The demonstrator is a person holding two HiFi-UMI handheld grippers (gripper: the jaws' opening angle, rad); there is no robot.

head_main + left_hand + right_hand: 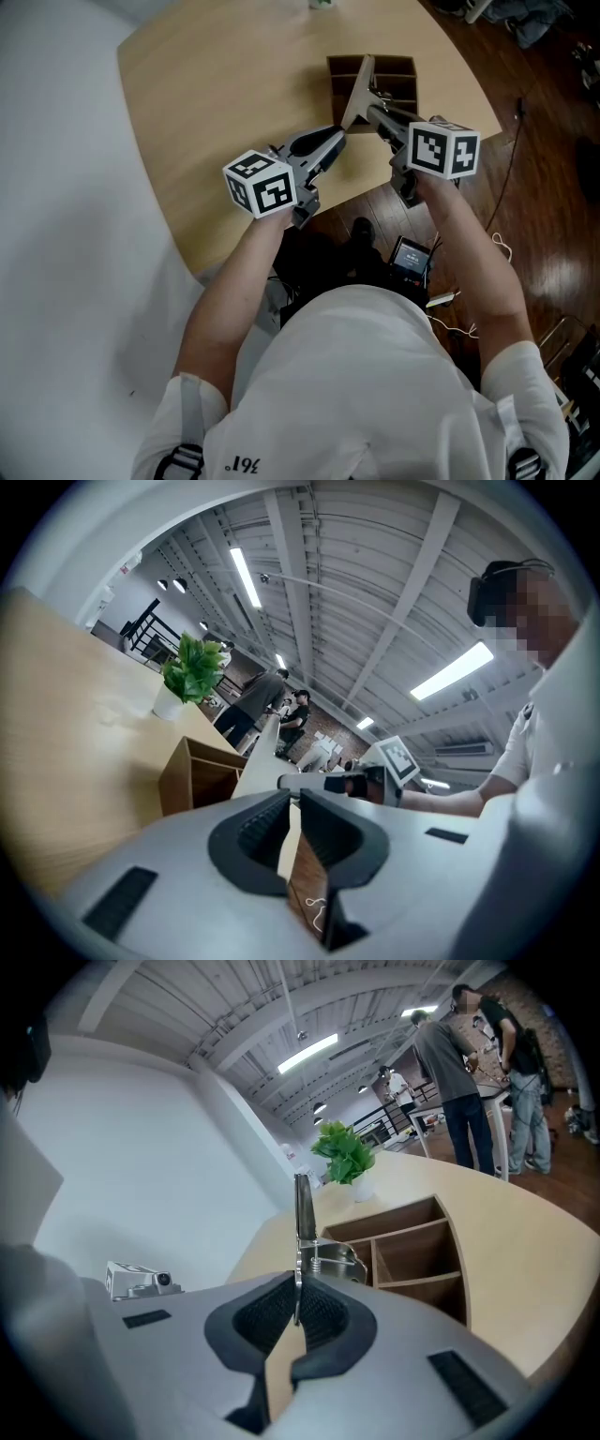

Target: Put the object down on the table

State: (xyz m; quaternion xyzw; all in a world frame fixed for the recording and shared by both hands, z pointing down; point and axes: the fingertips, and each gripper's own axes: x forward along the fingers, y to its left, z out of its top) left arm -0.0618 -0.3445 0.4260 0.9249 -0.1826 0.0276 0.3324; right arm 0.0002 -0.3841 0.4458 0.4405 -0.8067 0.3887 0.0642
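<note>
The left gripper (292, 799) and right gripper (298, 1290) each clamp 1 clipboard (358, 92) edge-on, held tilted above the table (225, 84) and beside the wooden organiser (401, 77).

Table (216, 103): light wood, curved edges. Open wooden compartment box (398, 77) sits by the right edge. Potted plant (345, 1155) at the far edge, well apart from the box.
</note>
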